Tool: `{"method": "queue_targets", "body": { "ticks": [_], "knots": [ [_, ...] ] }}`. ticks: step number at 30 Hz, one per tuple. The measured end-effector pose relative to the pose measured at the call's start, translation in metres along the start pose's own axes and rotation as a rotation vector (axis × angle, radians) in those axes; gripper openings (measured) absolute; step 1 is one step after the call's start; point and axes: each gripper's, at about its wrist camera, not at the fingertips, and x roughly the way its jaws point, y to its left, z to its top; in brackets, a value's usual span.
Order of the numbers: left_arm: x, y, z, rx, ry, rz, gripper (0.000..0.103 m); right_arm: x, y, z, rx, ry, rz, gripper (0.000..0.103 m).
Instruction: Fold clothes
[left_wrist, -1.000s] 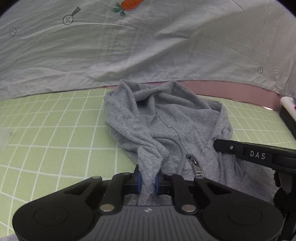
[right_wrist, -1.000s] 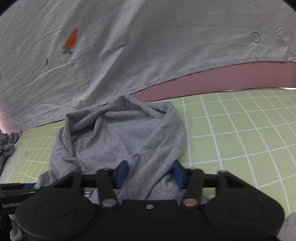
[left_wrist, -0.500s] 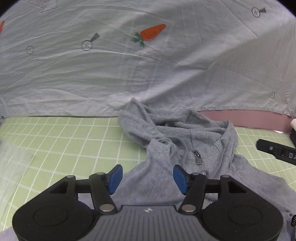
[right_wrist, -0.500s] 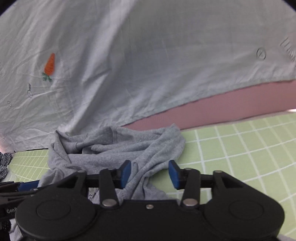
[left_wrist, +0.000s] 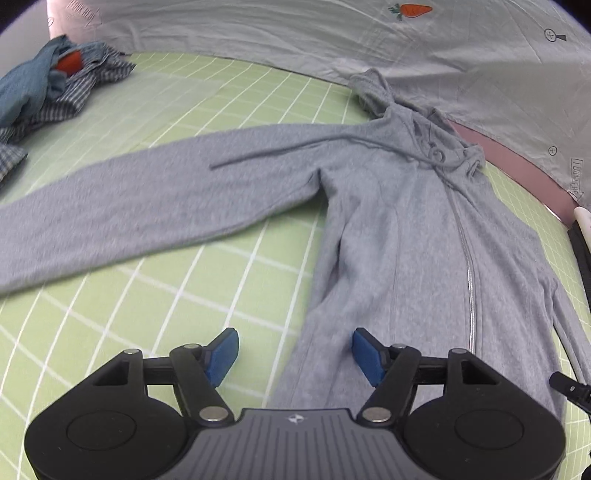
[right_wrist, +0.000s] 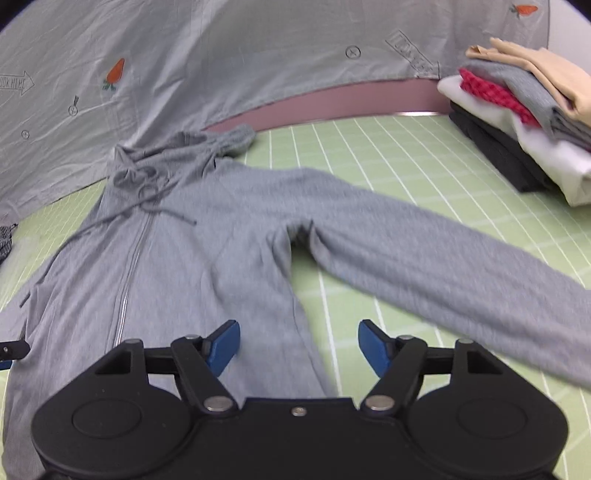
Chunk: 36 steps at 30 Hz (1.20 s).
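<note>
Far left on the green grid mat (left_wrist: 155, 302) lies a crumpled pile of blue and striped clothes (left_wrist: 48, 85), well apart from the grey hoodie (left_wrist: 406, 221). Between the pile and the hoodie's left sleeve (left_wrist: 129, 206) the mat is bare, so there is open room at the far left. The sleeve is spread out flat to the left, its cuff beyond the picture edge. Near it, below the sleeve, is more bare mat up to the left gripper (left_wrist: 293, 354).

The left gripper has just been opening; jaws now stand wide w/ nothing pressed between the blue pads. It hangs over the left side edge of the hoodie body, near the hem; cloth is under the gap but not gripped.

The hoodie lies front up in the middle of the mat, zipper closed, hood (right_wrist: 192, 147) bunched at the far edge and touching the grey printed sheet (right_wrist: 221, 66) behind the mat.

The right gripper (right_wrist: 298, 345) has also just been opening & is wide, holding nothing, over the right side edge of the body. The right sleeve (right_wrist: 443, 258) reaches out to the right. Beyond it is free mat, then at the far right corner a stack of folded clothes (right_wrist: 524, 122), apart from the sleeve.
</note>
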Motion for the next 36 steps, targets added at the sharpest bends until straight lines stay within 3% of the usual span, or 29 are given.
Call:
{"method": "queue_targets", "body": {
  "ticks": [5,7,8,9,10,11,12,16,20,23,25,29,30,33,34,36],
  "knots": [
    [-0.011,-0.002,-0.026,0.050,0.005,0.034,0.069,-0.019,-0.004,-0.036,-0.041,0.060,0.016,0.067],
    [-0.015,-0.002,-0.035,0.045,0.006,0.070,0.065,-0.023,-0.004,-0.042,-0.052,0.062,0.030,0.058],
    [-0.018,-0.002,-0.041,0.046,-0.003,0.072,0.061,-0.024,-0.004,-0.045,-0.059,0.060,0.031,0.052],
    [-0.020,-0.003,-0.045,0.052,-0.016,0.079,0.045,-0.026,-0.003,-0.047,-0.066,0.057,0.028,0.039],
    [-0.023,-0.005,-0.049,0.059,-0.021,0.087,0.025,-0.027,-0.003,-0.049,-0.082,0.055,0.028,0.033],
    [-0.026,-0.008,-0.050,0.060,-0.018,0.094,0.021,-0.029,-0.002,-0.051,-0.105,0.052,0.031,0.026],
    [-0.032,-0.011,-0.050,0.058,-0.012,0.101,0.017,-0.031,0.000,-0.053,-0.130,0.048,0.034,0.012],
    [-0.057,-0.020,-0.050,0.042,-0.009,0.135,0.016,-0.047,-0.004,-0.054,-0.114,0.059,0.065,0.007],
    [-0.062,-0.018,-0.057,0.018,0.030,0.122,0.024,-0.062,-0.011,-0.051,-0.106,0.086,0.067,0.008],
    [-0.073,-0.012,-0.056,-0.017,0.012,0.089,0.028,-0.062,-0.014,-0.054,-0.123,0.103,0.058,0.014],
    [-0.081,-0.010,-0.050,-0.036,-0.026,0.079,0.029,-0.064,-0.015,-0.053,-0.137,0.087,0.042,0.036],
    [-0.078,-0.008,-0.037,-0.047,-0.046,0.103,0.029,-0.076,-0.010,-0.050,-0.182,-0.005,0.021,0.064],
    [-0.076,-0.008,-0.035,-0.049,-0.048,0.104,0.029,-0.076,-0.009,-0.051,-0.187,-0.024,0.012,0.076],
    [-0.069,-0.008,-0.030,-0.050,-0.045,0.088,0.025,-0.066,-0.004,-0.055,-0.197,-0.050,-0.025,0.090],
    [-0.066,-0.008,-0.029,-0.050,-0.043,0.080,0.025,-0.062,-0.002,-0.056,-0.199,-0.051,-0.039,0.102],
    [-0.060,-0.008,-0.026,-0.048,-0.040,0.061,0.025,-0.054,0.002,-0.059,-0.180,-0.043,-0.075,0.103]
  ]
}}
